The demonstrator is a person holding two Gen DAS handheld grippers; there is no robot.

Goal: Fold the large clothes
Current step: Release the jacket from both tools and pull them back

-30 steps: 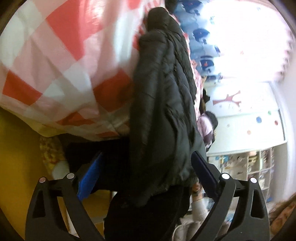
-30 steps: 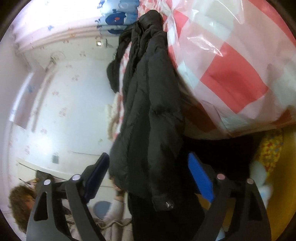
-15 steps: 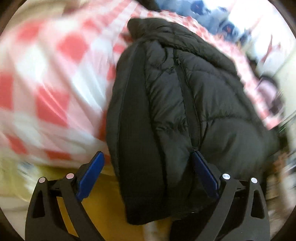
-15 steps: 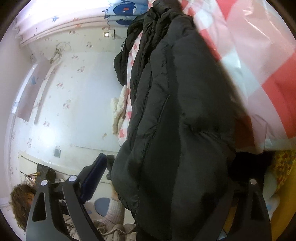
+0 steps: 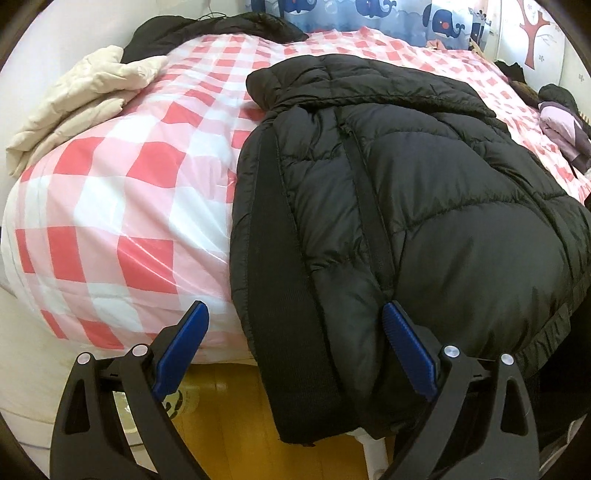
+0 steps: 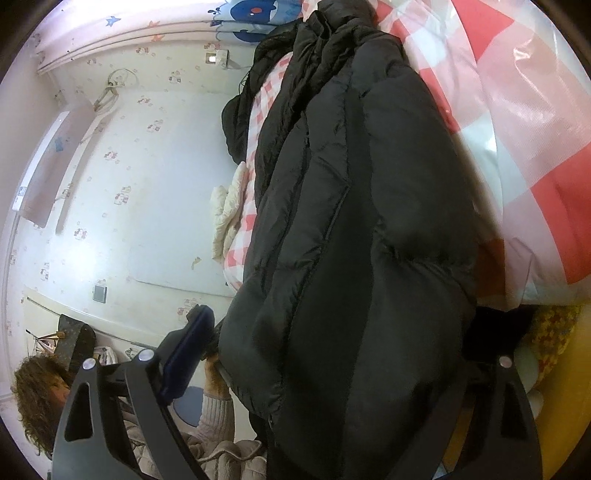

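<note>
Left wrist view: your left gripper (image 5: pixel 295 350) has swung from a sideways look to facing down on the bed (image 5: pixel 110 192); its jaws stand released, straddling the black puffer jacket (image 5: pixel 406 206) hem at lower centre. Only here a cream quilt (image 5: pixel 74 103) shows clearly, upper left.

Right wrist view: your right gripper (image 6: pixel 332 354) has closed in; jaws spread around the jacket, right one hidden, contact unclear. A person (image 6: pixel 40 398) sits lower left.

The left wrist view looks steeply down from the bed's foot edge, close above the black puffer jacket (image 5: pixel 424 206), with the whale curtain (image 5: pixel 369 18) at 12 o'clock. The right wrist view, rolled sideways and nearly level, sits against the same jacket (image 6: pixel 351 240), wall at 9 o'clock. Both share jacket, checked cover (image 5: pixel 122 192) and cream quilt (image 5: pixel 74 99).
</note>
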